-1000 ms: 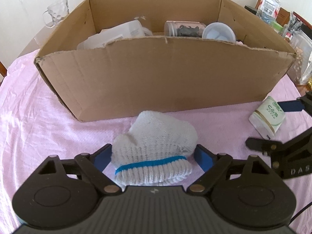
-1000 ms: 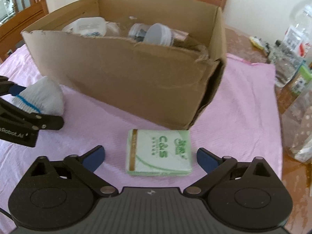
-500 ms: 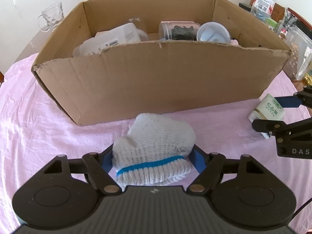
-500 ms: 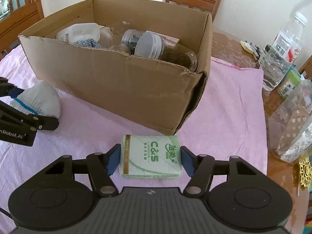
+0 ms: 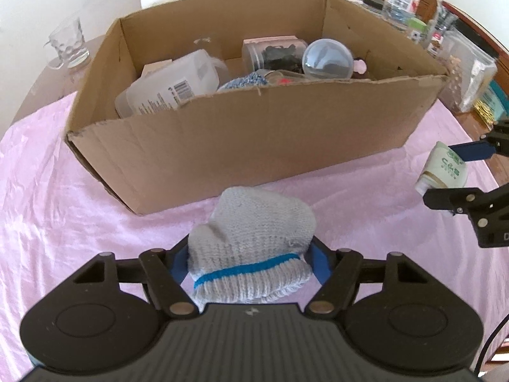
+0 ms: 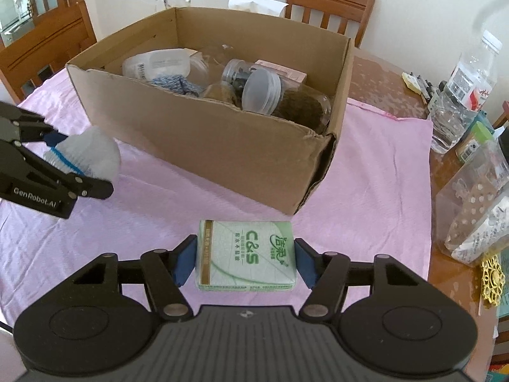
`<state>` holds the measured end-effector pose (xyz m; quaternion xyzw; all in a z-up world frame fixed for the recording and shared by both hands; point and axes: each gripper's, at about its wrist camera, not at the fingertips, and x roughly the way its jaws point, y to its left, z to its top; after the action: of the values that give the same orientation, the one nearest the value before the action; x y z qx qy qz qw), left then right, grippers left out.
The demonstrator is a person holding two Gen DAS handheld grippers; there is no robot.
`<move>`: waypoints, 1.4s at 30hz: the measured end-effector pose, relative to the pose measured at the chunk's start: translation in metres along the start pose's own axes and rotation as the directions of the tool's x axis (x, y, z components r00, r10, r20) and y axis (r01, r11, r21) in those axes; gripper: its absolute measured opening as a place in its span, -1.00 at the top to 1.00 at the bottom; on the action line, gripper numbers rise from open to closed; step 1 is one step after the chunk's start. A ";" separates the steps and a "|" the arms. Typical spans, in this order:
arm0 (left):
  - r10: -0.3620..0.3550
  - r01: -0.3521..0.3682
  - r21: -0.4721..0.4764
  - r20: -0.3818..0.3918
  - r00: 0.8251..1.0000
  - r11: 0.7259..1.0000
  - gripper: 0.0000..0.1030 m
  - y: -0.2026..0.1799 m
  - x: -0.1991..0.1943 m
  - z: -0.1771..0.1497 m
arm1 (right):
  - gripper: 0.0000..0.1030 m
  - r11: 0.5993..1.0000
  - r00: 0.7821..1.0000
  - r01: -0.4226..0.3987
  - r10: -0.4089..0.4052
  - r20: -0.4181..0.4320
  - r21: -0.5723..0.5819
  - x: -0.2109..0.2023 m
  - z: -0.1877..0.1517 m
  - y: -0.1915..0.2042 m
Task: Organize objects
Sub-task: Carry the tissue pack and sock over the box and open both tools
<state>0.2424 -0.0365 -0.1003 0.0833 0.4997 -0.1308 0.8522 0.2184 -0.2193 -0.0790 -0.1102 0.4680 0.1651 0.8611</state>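
- Between the jaws of the left gripper sits a white knitted glove with a blue band, pinched on both sides by the blue pads.
- Ahead of those jaws stands the cardboard box on a pink cloth; inside lie a plastic jug and a jar.
- Between the right gripper's jaws is a green tissue pack, clamped at both ends.
- Beyond those jaws, the box's near corner; off to their right, a water bottle.
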 end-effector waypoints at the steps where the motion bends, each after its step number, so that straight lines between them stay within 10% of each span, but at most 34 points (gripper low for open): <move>1: -0.003 0.003 0.007 0.001 1.000 1.000 -0.39 0.001 -0.003 0.000 | -0.34 1.000 1.000 0.000 0.000 -0.002 -0.002 -0.003 0.000 0.001; 23: -0.162 0.151 0.141 0.073 0.984 0.978 -0.39 0.022 -0.109 -0.003 | -0.34 0.997 1.000 -0.005 0.006 0.019 -0.081 -0.064 0.037 0.031; 37: -0.060 0.055 0.034 0.163 0.985 0.998 -0.39 0.039 -0.129 0.052 | -0.35 0.985 0.986 -0.027 0.055 0.158 -0.173 -0.064 0.110 0.007; 42: -0.026 0.022 0.024 0.182 0.983 0.999 -0.39 0.040 -0.120 0.080 | -1.00 0.986 0.978 -0.004 0.039 0.205 -0.167 -0.056 0.120 -0.001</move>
<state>0.2652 -0.0033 0.0437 0.0743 0.4192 -0.1537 0.8917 0.2828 -0.1889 0.0324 -0.1585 0.3613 0.2234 0.8913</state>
